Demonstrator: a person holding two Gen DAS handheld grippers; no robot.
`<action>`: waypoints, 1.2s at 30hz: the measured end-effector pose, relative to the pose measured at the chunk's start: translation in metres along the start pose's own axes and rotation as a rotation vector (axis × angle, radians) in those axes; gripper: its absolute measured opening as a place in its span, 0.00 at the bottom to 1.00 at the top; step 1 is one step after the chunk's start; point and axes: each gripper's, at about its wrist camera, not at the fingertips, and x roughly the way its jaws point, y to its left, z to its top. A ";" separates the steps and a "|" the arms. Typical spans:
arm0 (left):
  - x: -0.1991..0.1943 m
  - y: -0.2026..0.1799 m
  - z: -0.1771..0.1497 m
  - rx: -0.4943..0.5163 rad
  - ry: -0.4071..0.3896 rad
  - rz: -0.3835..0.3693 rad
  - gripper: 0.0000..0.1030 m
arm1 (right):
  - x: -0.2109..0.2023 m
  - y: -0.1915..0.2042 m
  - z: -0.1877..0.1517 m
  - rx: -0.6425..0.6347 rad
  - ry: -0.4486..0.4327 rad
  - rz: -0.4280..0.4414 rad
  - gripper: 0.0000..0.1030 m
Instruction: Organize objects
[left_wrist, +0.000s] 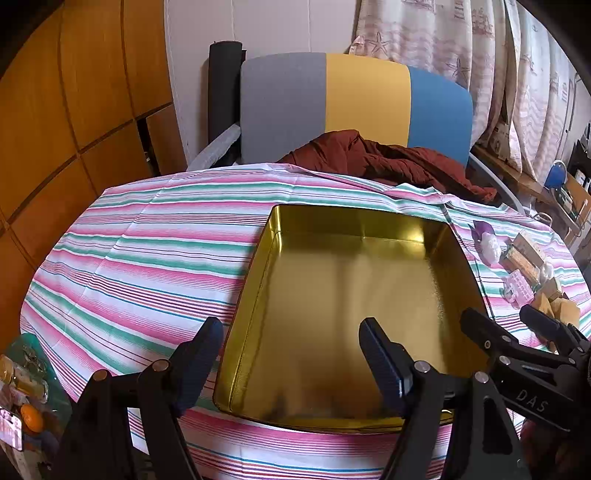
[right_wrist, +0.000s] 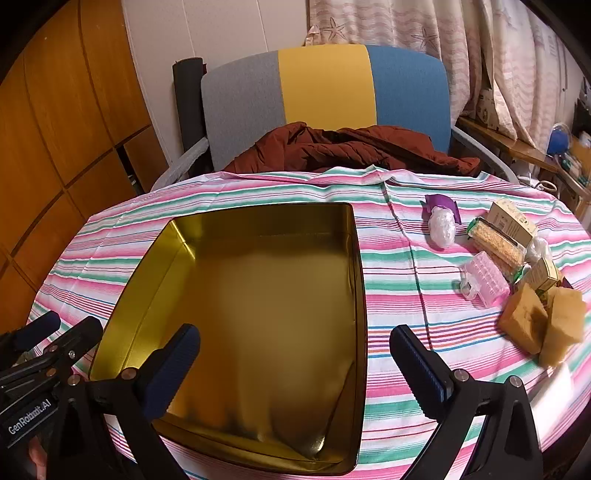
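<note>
1. The gold tin (right_wrist: 258, 295) lies open on the striped cloth (left_wrist: 147, 258) of the bench, with nothing inside it that shows. Its near edge is partly hidden behind gripper fingers in both views.
2. The left gripper (left_wrist: 291, 362) stands wide open and holds nothing. One finger hangs over the cloth just left of the tin, the other over the tin's floor.
3. The right gripper (right_wrist: 295, 358) is spread as wide and also empty. Its left finger is over the tin and its right finger over the cloth beside the tin's right wall.
4. Each gripper shows at the edge of the other's view (only in part, cut off by the frame).
5. The loose things sit in a cluster on the cloth to the right of the tin, well apart from it:
   - a white bundle (right_wrist: 441, 227) with a purple piece (right_wrist: 441, 202) behind it;
   - a pink case (right_wrist: 487, 282);
   - a long pack (right_wrist: 496, 247) of pale grains;
   - two small cartons (right_wrist: 511, 221), whose print is too small to read;
   - two tan sponges (right_wrist: 543, 325) nearest the camera.
6. In the left view this cluster is squeezed at the rim, and the sponges are partly hidden by the right gripper.
7. Behind the bench stands a chair (right_wrist: 325, 81) in grey, yellow and blue, with a brown jacket (right_wrist: 351, 149) heaped on it.
8. At the lower left of the left view some clutter (left_wrist: 26, 402) is blurred and hard to name.
</note>
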 end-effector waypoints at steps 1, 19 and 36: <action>0.000 0.000 0.000 0.001 0.001 0.003 0.75 | 0.000 0.000 0.000 0.000 -0.001 0.003 1.00; 0.002 -0.002 -0.001 0.000 0.016 -0.001 0.75 | 0.002 0.000 0.000 0.009 0.008 0.009 1.00; 0.010 -0.015 -0.005 -0.022 0.063 -0.096 0.75 | -0.013 -0.019 0.004 0.039 -0.028 0.000 1.00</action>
